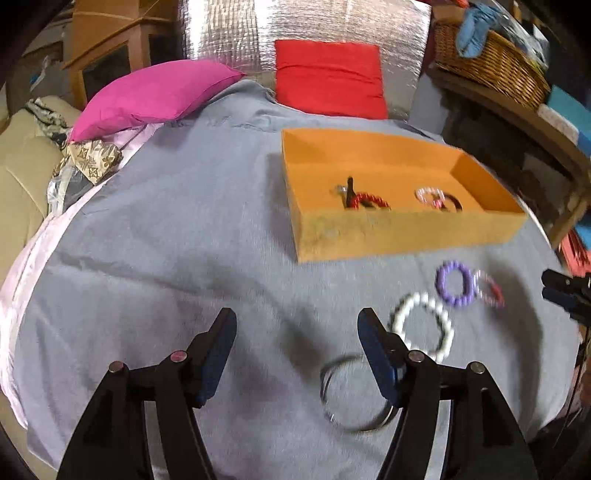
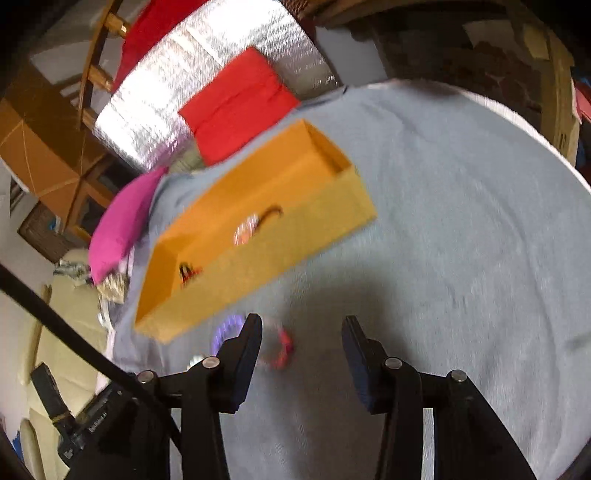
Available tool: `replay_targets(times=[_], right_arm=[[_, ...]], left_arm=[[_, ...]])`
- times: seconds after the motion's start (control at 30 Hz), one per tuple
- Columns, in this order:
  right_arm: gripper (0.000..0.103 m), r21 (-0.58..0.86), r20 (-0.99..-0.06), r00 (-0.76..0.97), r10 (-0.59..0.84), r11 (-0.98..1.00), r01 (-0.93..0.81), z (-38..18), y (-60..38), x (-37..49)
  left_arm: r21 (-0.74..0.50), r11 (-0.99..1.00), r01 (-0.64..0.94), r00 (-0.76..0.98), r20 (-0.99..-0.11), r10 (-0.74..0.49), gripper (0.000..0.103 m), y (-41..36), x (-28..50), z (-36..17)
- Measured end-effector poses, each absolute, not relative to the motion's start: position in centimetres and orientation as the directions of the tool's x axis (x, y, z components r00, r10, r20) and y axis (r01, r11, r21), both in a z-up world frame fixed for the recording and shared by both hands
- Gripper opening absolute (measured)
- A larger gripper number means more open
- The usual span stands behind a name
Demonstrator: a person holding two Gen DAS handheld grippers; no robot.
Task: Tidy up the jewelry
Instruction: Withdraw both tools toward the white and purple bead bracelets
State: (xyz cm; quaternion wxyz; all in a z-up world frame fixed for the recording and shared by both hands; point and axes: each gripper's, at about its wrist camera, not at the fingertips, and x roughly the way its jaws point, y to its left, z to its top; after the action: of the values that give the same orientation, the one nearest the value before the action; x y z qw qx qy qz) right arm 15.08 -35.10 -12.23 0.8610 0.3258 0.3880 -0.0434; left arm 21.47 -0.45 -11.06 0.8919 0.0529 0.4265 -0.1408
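A grey cloth (image 1: pixel 184 240) covers the bed, with a pink pillow (image 1: pixel 151 94) and a red pillow (image 1: pixel 328 77) at its far edge against a silver foil panel (image 1: pixel 306 22), and a wicker basket (image 1: pixel 491 62) on a shelf to the right. An orange box (image 1: pixel 399 230) sits open on the cloth; inside it lie a red bracelet (image 1: pixel 369 201) with a black piece, and beside that a pale pink bracelet (image 1: pixel 430 195) overlapping a dark ring. On the cloth in front of the box lie four loose pieces: a metal bangle (image 1: pixel 332 402), partly hidden behind a finger of the left gripper (image 1: pixel 297 325); a white bead bracelet (image 1: pixel 423 326) just beyond it; a purple bracelet (image 1: pixel 454 284); and touching that, a pink bracelet (image 1: pixel 489 290). The left gripper is spread wide with nothing between its fingers. The right gripper (image 2: pixel 301 326) is likewise released and empty, hovering over the cloth with the pink bracelet just inside its left finger; motion blur hides finer detail
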Motion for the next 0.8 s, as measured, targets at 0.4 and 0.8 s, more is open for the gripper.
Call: replay_targets(times=[0.4, 0.8], right_arm=[[0.048, 0.423, -0.775, 0.607, 0.176, 0.858, 0.292, -14.2, -31.4, 18.1], [0.017, 0.245, -0.838, 0.543, 0.062, 0.93, 0.272, -15.5, -29.0, 20.5]], left_arm=[[-0.021, 0.911, 0.412, 0.53, -0.808, -0.258, 0.07, -2.3, 20.7, -12.2], [0.008, 0.867, 0.497, 0.489, -0.828, -0.273, 0.07, -6.9, 20.8, -13.4]])
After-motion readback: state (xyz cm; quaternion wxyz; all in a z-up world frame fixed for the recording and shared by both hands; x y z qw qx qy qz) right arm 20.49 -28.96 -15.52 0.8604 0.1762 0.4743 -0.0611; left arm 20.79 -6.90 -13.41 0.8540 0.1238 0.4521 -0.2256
